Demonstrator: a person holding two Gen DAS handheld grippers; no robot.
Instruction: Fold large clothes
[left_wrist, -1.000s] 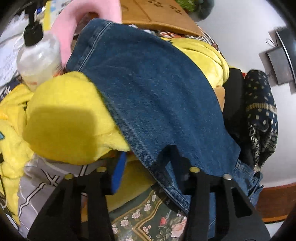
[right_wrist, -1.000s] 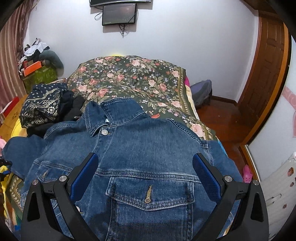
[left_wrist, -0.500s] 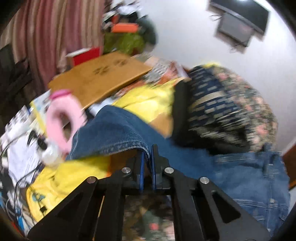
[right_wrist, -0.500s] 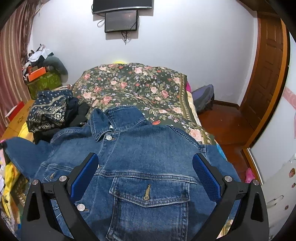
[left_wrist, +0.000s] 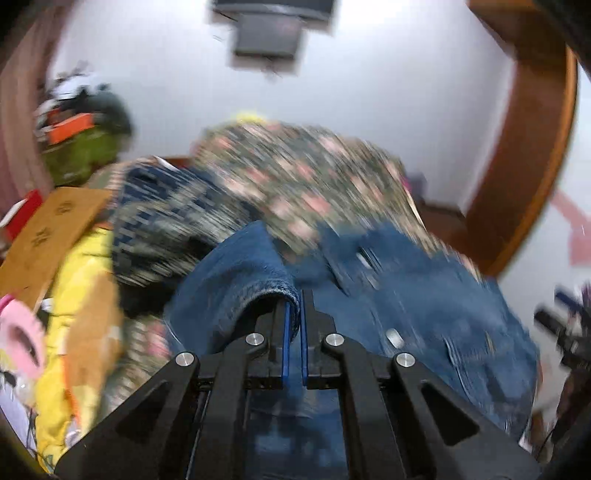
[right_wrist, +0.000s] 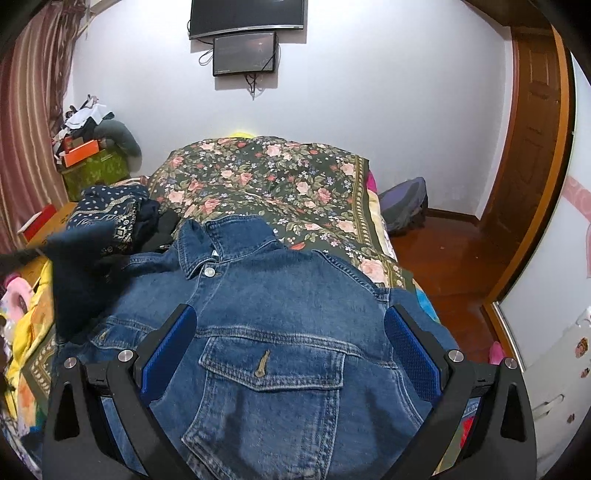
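Observation:
A blue denim jacket (right_wrist: 280, 310) lies front up on the bed, collar toward the far wall, with a chest pocket (right_wrist: 269, 373) near me. My right gripper (right_wrist: 288, 343) is open and empty, hovering over the jacket's chest. My left gripper (left_wrist: 293, 317) is shut on the jacket's left sleeve (left_wrist: 236, 280), holding its cuff edge raised. In the right wrist view the lifted sleeve (right_wrist: 79, 273) shows blurred at the left. The left wrist view is motion-blurred.
A floral bedspread (right_wrist: 266, 184) covers the bed. A dark patterned garment pile (right_wrist: 110, 210) lies beside the jacket's left shoulder. Yellow fabric (left_wrist: 85, 288) and a cardboard box (left_wrist: 55, 225) sit at the left. A wooden door (right_wrist: 532, 147) is on the right.
My left gripper closed on the sleeve's edge and has swung it up and toward the jacket's body. My right gripper has stayed open above the jacket, lifting slightly.

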